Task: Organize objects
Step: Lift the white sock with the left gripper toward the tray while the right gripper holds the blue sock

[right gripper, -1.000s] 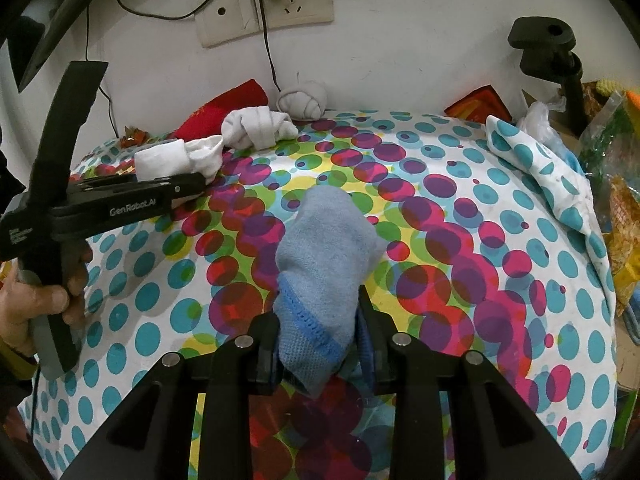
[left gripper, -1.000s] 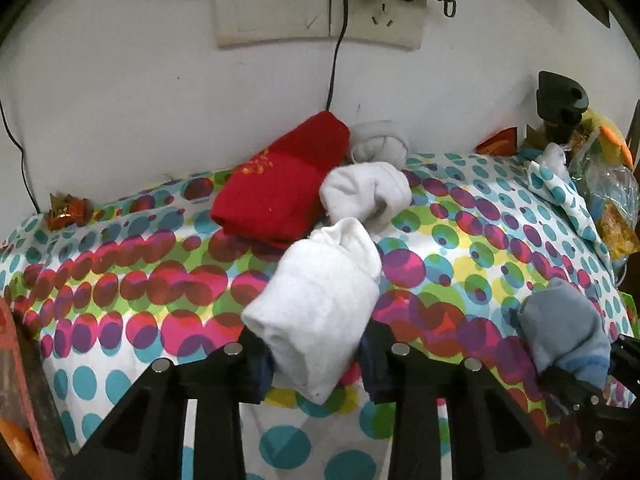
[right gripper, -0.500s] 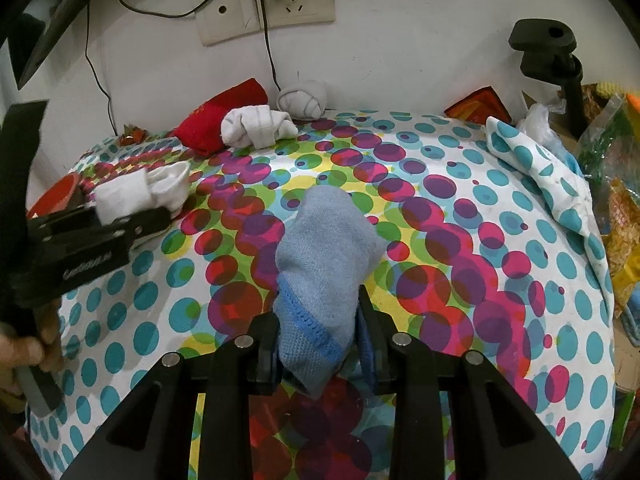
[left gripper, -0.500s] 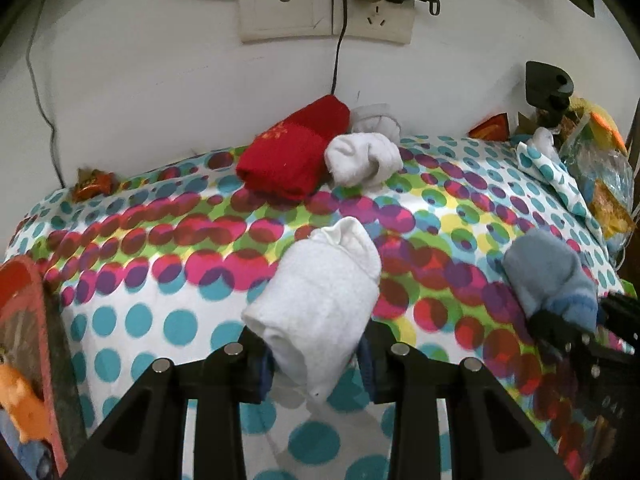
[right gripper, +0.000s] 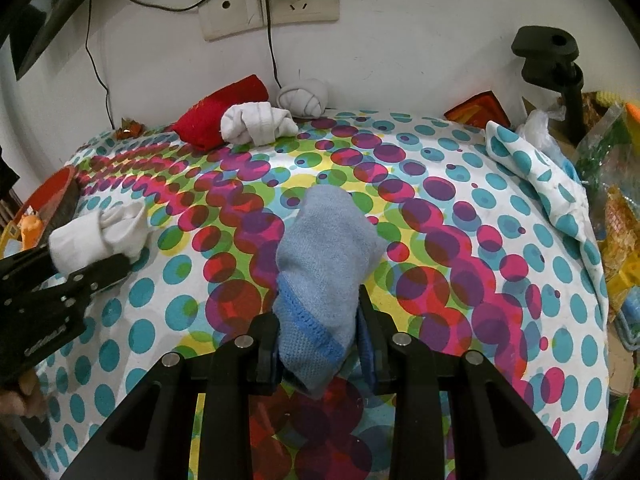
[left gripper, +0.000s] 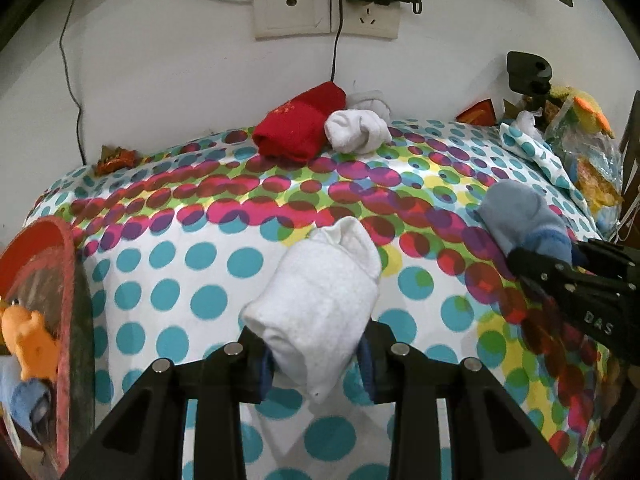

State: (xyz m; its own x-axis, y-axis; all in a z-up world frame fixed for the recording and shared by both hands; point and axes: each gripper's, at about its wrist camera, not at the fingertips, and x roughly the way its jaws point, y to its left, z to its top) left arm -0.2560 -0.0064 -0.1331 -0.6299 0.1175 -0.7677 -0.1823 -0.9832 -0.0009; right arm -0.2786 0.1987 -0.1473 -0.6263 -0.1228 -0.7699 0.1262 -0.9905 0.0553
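Left wrist view. The left hand-held gripper (left gripper: 318, 354) is clamped on a rolled white sock (left gripper: 316, 300), held clear above the polka-dot tabletop (left gripper: 180, 276). The grip sits near the roll's lower end, so most of the sock stands forward of the pads; a quick swing could probably let it pivot or slip out. At the left edge stands a red-rimmed basket (left gripper: 68, 280), which appears to hold an orange toy (left gripper: 28, 332) and a blue cloth item (left gripper: 30, 404); its full contents are cut off. Should the sock be meant for it, the raised rim is the likely snag. At the far edge, a red sock roll (left gripper: 300, 128) touches a white sock bundle (left gripper: 356, 130), with a grey knotted sock (left gripper: 374, 104) just behind.

Right wrist view. The right hand-held gripper (right gripper: 318, 346) is clamped on a rolled blue sock (right gripper: 324, 264) above the tabletop centre. The pads bite at the cuff end, where the folded layers may unroll if released carelessly. The left gripper with its white sock shows at the left, well apart; a crossing path could bring the two tools together. A pile of bagged clutter (right gripper: 612, 184) crowds the right edge, beside the folded-up cloth.
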